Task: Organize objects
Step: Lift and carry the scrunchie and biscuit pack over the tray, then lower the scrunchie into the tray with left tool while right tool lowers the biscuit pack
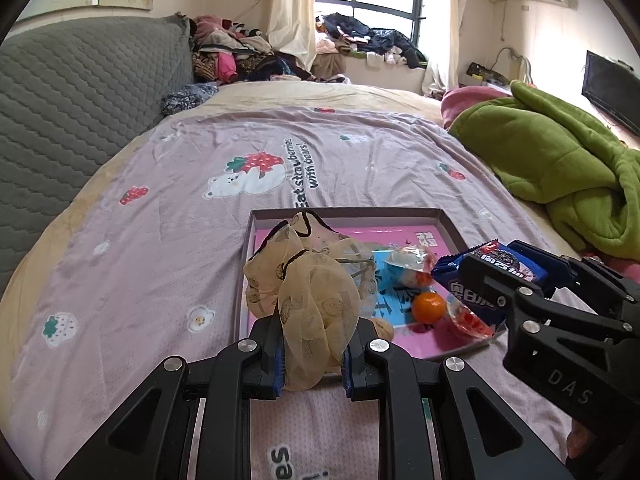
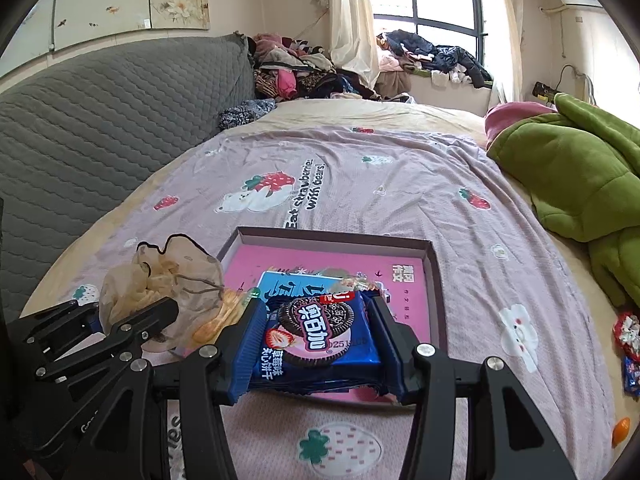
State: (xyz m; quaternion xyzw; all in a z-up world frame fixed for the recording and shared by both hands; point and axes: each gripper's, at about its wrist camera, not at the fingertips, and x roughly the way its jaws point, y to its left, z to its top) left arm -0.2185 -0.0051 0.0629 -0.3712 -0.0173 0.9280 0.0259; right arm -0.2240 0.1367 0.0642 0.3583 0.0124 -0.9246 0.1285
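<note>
A shallow grey tray (image 1: pixel 448 222) lies on the bed, on a pink bedsheet (image 1: pixel 180 208) printed with strawberries and bears. Its floor is covered by a pink booklet (image 1: pixel 400 238) with a blue booklet (image 1: pixel 390 300) on top. Inside the tray sit a small orange (image 1: pixel 429 307), a clear-wrapped sweet (image 1: pixel 410 266) beyond the orange, and a red-and-clear wrapped sweet (image 1: pixel 470 318) at the tray's near right corner.

The left hand-held gripper (image 1: pixel 314 364) pinches a beige mesh pouch (image 1: pixel 316 300) patterned with cookies and edged with dark cord; the pouch hangs over the tray's near left corner, bunched and tilted.

The right hand-held gripper (image 2: pixel 316 344) is pressed onto a blue cookie packet (image 2: pixel 316 336) showing a dark sandwich cookie and a strawberry; the packet is held flat above the tray's near edge, over the blue booklet.

Right of the tray, well apart, a green blanket (image 2: pixel 580 184) lies heaped on the bed. Near the bed's right edge lie another red wrapped sweet (image 2: pixel 628 334), a blue packet (image 2: pixel 632 376) and a second orange (image 2: pixel 621 430).
</note>
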